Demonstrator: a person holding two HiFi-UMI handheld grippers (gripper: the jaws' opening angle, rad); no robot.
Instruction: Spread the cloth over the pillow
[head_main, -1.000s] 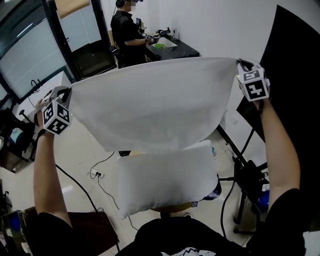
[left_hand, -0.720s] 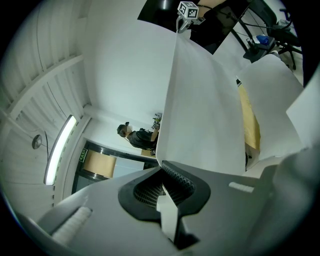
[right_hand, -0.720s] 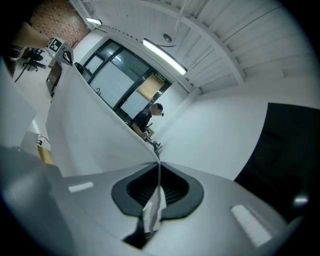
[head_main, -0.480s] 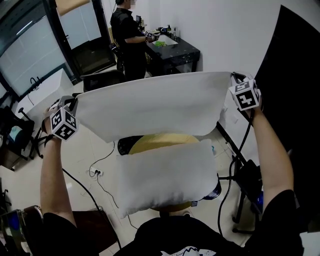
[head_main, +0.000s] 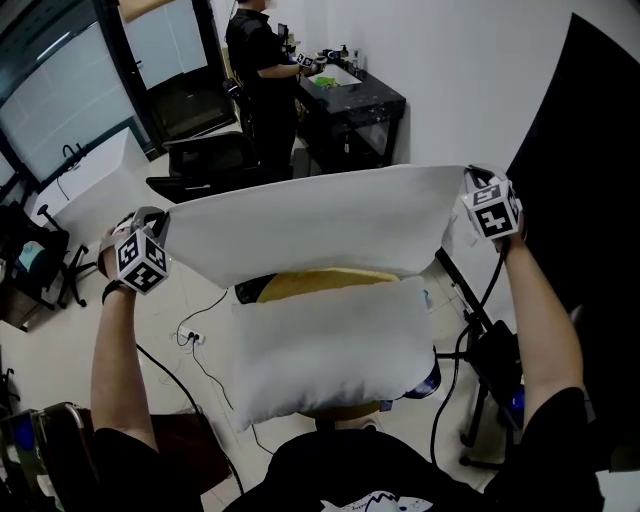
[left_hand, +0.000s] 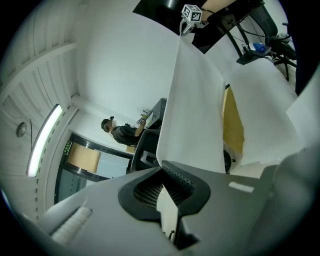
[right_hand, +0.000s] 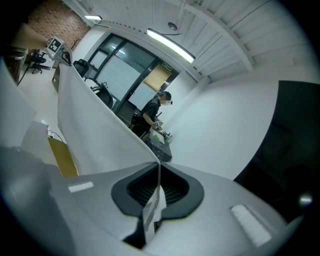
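While the white cloth (head_main: 310, 225) hangs stretched between the two raised hands, it is the largest thing in sight. It is a wide sheet, taut along its top edge, held above and beyond the far side of the pillow (head_main: 330, 350). Its loose lower edge droops toward the pillow's far edge; whether it touches there cannot be told. The pillow, white and plump, lies uncovered below the cloth and nearer the person. It rests on a round yellow tabletop (head_main: 330, 279) that shows just past the pillow's far side.

The left tongs (head_main: 160, 215) are clamped on the cloth's top corner, out past the pillow's left end, with the fabric pinched flat between their ribbed pads. The right tongs (head_main: 467, 180) are closed on the opposite top corner, beyond the pillow's right end, with only a thin fold caught between their pads.

Several things could go wrong from here:
- If the sheet is lowered without being drawn toward the person, it would likely bunch on the pillow's far side and leave the near half bare.
- If one corner sinks ahead of the other, the cloth would lie skewed.
- Each grip holds little fabric, so a sharp tug might pull a corner free.
- The pillow overhangs its small tabletop, so dragging cloth across it could push it off.
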